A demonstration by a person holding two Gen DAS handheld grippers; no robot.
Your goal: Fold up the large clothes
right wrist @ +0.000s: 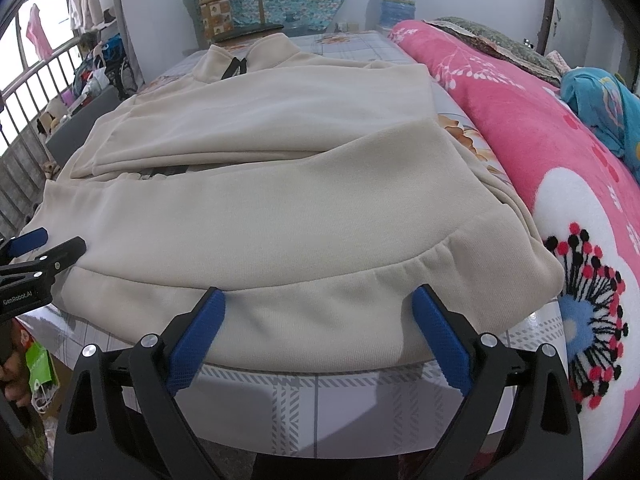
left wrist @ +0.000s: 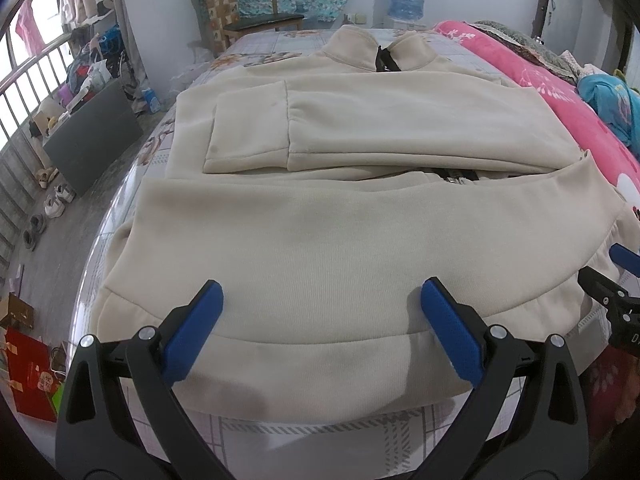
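One cream zip-up jacket (left wrist: 320, 232) lies flat on the bed (left wrist: 280, 432), its ribbed hem along the near edge and its stand collar (left wrist: 376, 50) toward the far edge, so its long axis runs straight away from both grippers. Both sleeves are already folded across the chest: one cuff (left wrist: 248, 132) ends toward the bed's left side, and the second sleeve lies below it as a broad band across the body. The left gripper (left wrist: 320, 320) hovers over the hem toward the near left corner of the garment, its two blue-padded fingers spread wide with nothing between them. The right gripper (right wrist: 320, 320) sits over the hem (right wrist: 320, 308) nearer the near right corner, just beside the pink floral blanket (right wrist: 540, 152); its fingers are likewise spread and hold nothing. Whether the pads touch the cloth cannot be told. Each gripper is about equally near its own end of the hem, and the two appear side by side in each other's view. The next move is probably to pinch the hem at both corners and carry it away toward the collar, folding the jacket in half across its length. Count: one jacket, two folded sleeves, two grippers, one blanket.
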